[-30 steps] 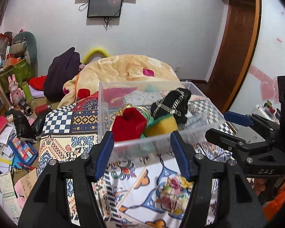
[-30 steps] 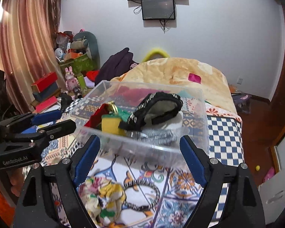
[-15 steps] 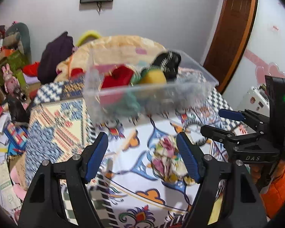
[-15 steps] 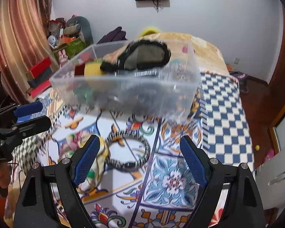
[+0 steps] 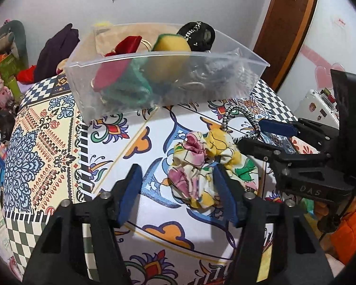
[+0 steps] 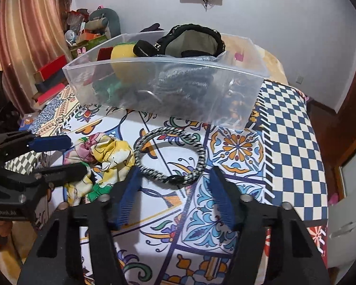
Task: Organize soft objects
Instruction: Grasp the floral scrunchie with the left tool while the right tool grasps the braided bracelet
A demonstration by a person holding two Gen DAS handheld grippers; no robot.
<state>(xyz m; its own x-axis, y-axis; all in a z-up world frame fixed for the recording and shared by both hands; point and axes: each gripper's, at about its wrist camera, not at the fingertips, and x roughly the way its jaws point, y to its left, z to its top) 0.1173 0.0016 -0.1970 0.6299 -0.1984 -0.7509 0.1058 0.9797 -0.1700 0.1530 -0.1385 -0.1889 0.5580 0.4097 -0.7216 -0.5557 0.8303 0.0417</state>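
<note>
Both views are evenly and brightly lit by diffuse indoor light. Soft shadows are cast on the patterned cloth [image 5: 111,142] under the open gripper fingers [image 5: 130,194] and inside the braided ring [image 6: 170,156]. Mild glare is seen on the clear bin [image 6: 163,87]. Strong fisheye bending and dark corners are shown at the edges. Slight softness is noticed in the far clutter.

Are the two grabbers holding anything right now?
No, nothing is held. The left gripper is open, its fingers by the floral scrunchie without pinching it. The right gripper is open by the braided ring.
</note>
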